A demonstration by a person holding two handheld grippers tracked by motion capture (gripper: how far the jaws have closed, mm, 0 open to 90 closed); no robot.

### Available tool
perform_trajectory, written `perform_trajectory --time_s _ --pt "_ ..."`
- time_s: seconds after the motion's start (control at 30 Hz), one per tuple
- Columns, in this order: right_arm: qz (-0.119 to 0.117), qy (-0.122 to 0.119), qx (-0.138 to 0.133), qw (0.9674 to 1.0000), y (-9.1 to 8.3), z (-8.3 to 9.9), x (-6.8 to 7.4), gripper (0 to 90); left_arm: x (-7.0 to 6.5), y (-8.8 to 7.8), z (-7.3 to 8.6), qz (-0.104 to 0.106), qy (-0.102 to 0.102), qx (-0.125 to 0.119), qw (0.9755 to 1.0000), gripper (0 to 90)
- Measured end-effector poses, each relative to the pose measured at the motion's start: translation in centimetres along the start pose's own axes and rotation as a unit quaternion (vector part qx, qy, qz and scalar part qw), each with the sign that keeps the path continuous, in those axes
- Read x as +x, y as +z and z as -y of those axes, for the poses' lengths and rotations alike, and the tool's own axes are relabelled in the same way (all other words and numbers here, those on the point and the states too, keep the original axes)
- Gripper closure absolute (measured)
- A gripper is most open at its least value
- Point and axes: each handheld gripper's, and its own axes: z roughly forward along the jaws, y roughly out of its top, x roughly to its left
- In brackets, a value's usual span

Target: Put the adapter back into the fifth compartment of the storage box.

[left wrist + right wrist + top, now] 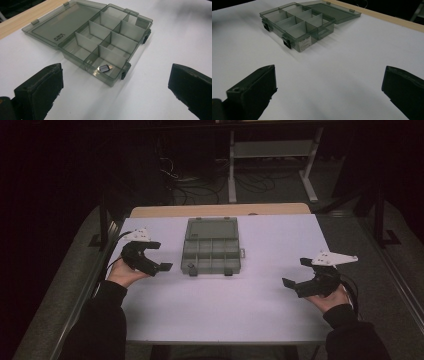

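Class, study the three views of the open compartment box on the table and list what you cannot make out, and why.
- Small metal item in the box's near corner compartment, left gripper view: too small to identify; a dim speck in the high view.
- Lettering on the lid, left gripper view: too small to read.
- Label on the box wall, right gripper view: blurred.
- Compartment floors, right gripper view: hidden by the walls and dividers.

A translucent smoke-grey organiser box (212, 246) with black latches is sitting on a plain white table (250, 310) edged in pale wood, a small dark-grey and silver adapter (105, 67) is lying inside, and both black grippers are showing light-grey plates.
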Motion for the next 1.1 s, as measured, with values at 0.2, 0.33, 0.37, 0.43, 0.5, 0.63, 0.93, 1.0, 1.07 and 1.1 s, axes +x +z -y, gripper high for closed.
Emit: perform_trajectory --time_s 0.2,0.33,0.37,0.43,0.5,0.63,0.93,1.0,1.07,1.1 --pt "0.000 -0.001 0.001 1.0000 0.1 0.0 0.0 0.0 -0.1 -0.9 1.0 -0.006 -0.009 -0.022 0.9997 0.0" --pt "0.000 -0.001 0.002 1.0000 0.1 0.0 0.0 0.0 -0.3 -1.2 1.4 -0.012 -0.008 -0.024 0.9996 0.0" --pt "0.000 -0.001 0.001 1.0000 0.1 0.0 0.0 0.0 -0.4 -1.4 1.5 -0.015 -0.008 -0.025 0.9995 0.0" --pt "0.000 -0.001 0.001 1.0000 0.0 0.0 0.0 0.0 -0.5 -1.6 1.7 -0.019 -0.005 -0.026 0.9995 0.0" --pt "0.000 -0.001 0.001 1.0000 0.0 0.0 0.0 0.0 -0.6 -1.8 2.0 -0.024 -0.001 -0.030 0.9993 0.0" --pt "0.000 0.000 0.002 1.0000 0.1 0.0 0.0 0.0 -0.5 -2.3 2.7 -0.037 -0.007 -0.038 0.9986 0.0" --pt "0.003 0.004 0.001 1.0000 0.0 0.0 -0.1 0.0 -0.8 -2.9 4.2 -0.055 -0.013 -0.058 0.9967 0.0" --pt "0.002 0.004 0.002 1.0000 0.0 0.0 0.0 0.0 -0.9 -3.2 4.5 -0.061 -0.014 -0.063 0.9960 0.0" --pt "0.002 0.004 0.002 1.0000 0.0 0.0 -0.1 0.0 -1.0 -3.5 4.9 -0.067 -0.014 -0.067 0.9954 0.0" --pt "0.002 0.004 0.002 1.0000 0.0 0.0 -0.1 0.0 -1.0 -3.5 4.9 -0.067 -0.014 -0.067 0.9954 0.0"
